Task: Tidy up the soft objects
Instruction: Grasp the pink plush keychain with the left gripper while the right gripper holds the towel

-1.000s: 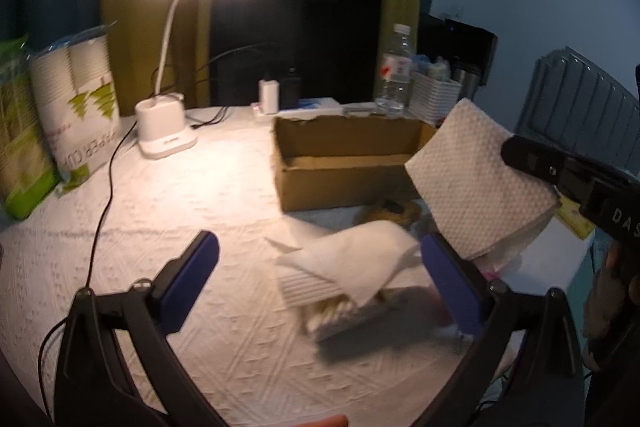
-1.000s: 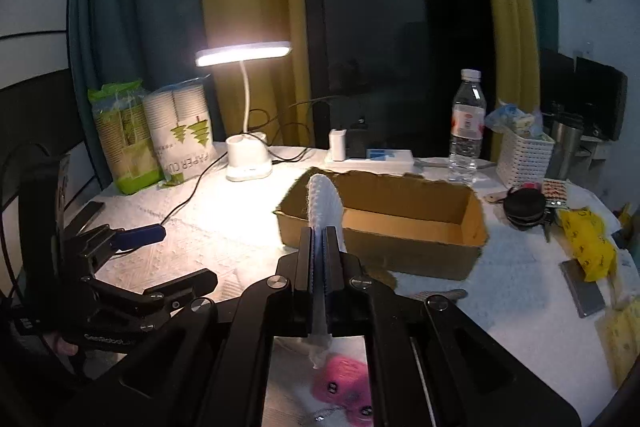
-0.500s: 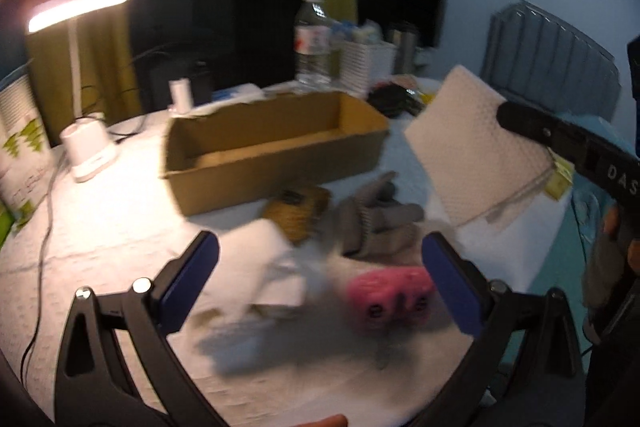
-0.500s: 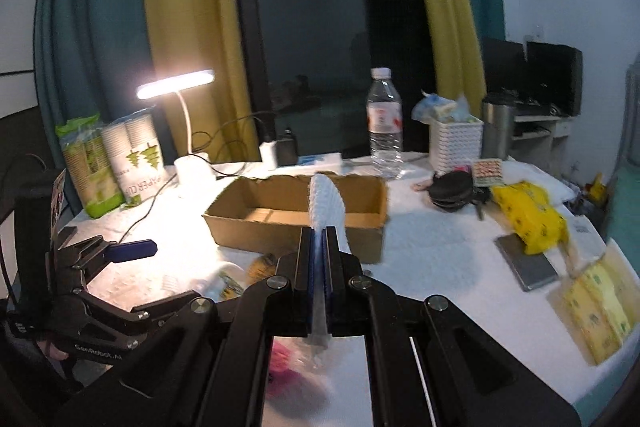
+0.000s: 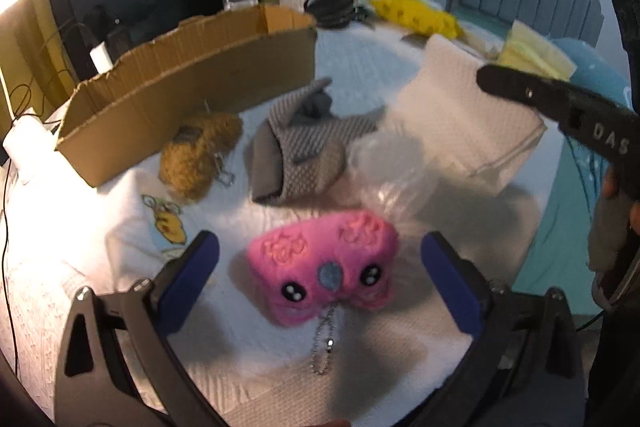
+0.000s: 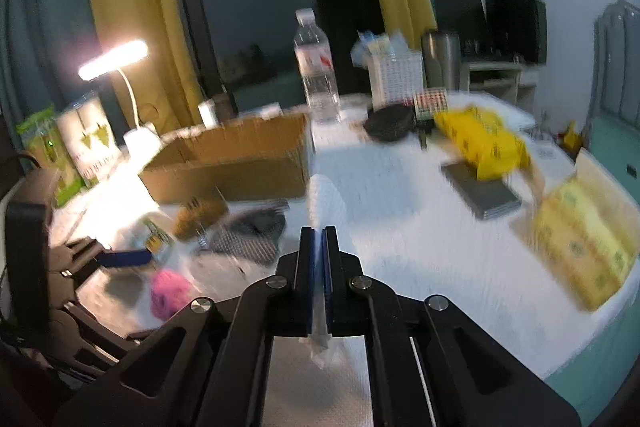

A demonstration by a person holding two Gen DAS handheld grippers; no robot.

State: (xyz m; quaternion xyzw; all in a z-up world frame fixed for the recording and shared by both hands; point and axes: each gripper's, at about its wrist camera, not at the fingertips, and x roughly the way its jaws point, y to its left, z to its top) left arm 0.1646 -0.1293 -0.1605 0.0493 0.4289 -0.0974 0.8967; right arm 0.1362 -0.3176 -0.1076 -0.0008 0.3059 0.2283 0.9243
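Table point(image 5: 360, 67): white cloth, bare stretch right of the cardboard box point(image 5: 192, 83) running to the rounded edge beside the teal surface. Left gripper point(image 5: 320, 279): jaws spread wide, pink plush toy point(image 5: 324, 263) lying on the cloth between them, untouched; grey glove point(image 5: 304, 155) and brown plush point(image 5: 200, 155) beyond. Right gripper point(image 6: 319, 267): jaws clamped on a white folded cloth point(image 6: 324, 203), held above the table.
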